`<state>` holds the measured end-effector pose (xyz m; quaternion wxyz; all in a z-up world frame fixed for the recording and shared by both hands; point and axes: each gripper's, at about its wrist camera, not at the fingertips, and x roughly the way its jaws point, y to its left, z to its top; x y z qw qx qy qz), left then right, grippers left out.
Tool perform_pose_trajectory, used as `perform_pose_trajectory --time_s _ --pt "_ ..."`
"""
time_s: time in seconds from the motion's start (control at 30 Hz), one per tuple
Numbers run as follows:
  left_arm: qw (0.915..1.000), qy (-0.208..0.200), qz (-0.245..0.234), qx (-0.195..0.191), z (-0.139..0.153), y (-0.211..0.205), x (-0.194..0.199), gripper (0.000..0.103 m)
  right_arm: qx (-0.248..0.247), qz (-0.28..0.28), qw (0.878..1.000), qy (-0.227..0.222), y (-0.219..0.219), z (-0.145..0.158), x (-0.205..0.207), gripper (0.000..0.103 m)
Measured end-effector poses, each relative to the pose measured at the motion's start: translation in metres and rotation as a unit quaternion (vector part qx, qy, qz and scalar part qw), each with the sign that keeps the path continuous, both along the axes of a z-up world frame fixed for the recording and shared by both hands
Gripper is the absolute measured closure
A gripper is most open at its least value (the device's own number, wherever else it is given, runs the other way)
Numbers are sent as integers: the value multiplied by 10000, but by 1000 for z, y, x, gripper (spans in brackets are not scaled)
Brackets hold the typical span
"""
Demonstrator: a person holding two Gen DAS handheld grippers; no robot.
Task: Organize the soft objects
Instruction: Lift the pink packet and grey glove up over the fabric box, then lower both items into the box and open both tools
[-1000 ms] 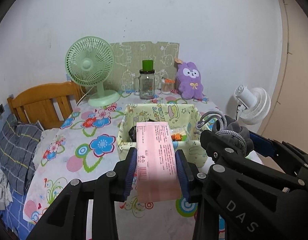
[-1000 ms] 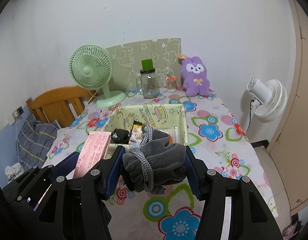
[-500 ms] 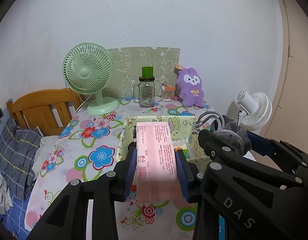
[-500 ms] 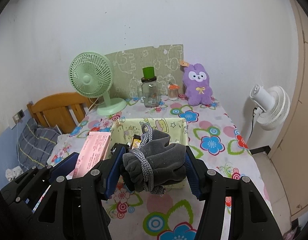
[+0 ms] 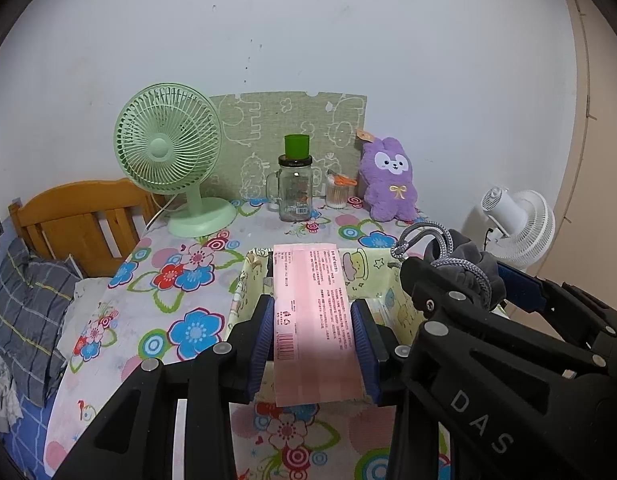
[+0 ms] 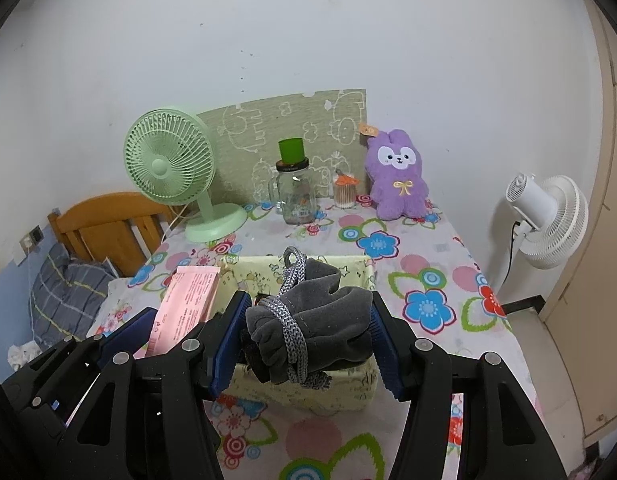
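My left gripper [image 5: 314,340] is shut on a flat pink packet [image 5: 312,312] with printed text and a barcode, held above the near side of a pale yellow fabric basket [image 5: 372,268]. My right gripper [image 6: 308,332] is shut on a bundled grey fleece pouch [image 6: 324,316] wrapped with a grey cord, also over the basket [image 6: 348,396]. The pink packet [image 6: 186,300] shows at the left of the right wrist view, and the grey pouch [image 5: 464,260] at the right of the left wrist view. A purple plush bunny [image 6: 396,174] sits at the table's far end.
On the flowered tablecloth [image 5: 180,300] stand a green desk fan [image 5: 168,148], a glass jar with green lid [image 5: 294,188] and a small cup of swabs [image 5: 336,192]. A wooden headboard [image 5: 80,216] and bedding lie left. A white floor fan [image 6: 548,220] stands right.
Both grippers have drawn back from the table's far end with their loads still held. The basket now sits lower and nearer in both views, and its contents are hidden behind the packet and pouch.
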<state>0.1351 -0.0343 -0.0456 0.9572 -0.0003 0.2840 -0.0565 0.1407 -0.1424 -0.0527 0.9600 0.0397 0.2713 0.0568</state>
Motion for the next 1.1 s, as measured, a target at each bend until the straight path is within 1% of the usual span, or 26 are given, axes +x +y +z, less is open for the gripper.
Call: perform_pose_trajectory --time_s 0.1,0.4,0.57,0.67,0.97,1.0,1.03,1.07,1.1 --pt "10000 -9 14 -5 0 0 9 64 -16 -2 10000 -22 0 0 7 42" --pt "10000 27 -1 -1 -6 -3 33 64 28 -1 10000 0 -6 -3 48 42" --pt "9999 117 -16 -122 -15 -4 51 64 165 200 9997 -42 -9 -12 66 42" --pt "9998 157 -25 -123 -22 -4 61 63 112 212 9997 -6 -8 -17 75 42" --pt "9990 434 -4 -107 -41 -6 87 62 161 234 9993 255 -9 -39 102 42" --pt "9990 447 19 -90 -43 -6 88 61 168 240 9992 284 -9 -41 103 42" --pt "9988 477 40 -74 -44 -6 90 55 181 255 9990 325 -9 -43 106 42" --pt "9986 511 61 -70 -47 -5 92 47 201 276 9987 367 -9 -46 108 42" --pt "9985 539 92 -65 -48 -4 93 42 230 304 9984 411 -9 -48 110 42"
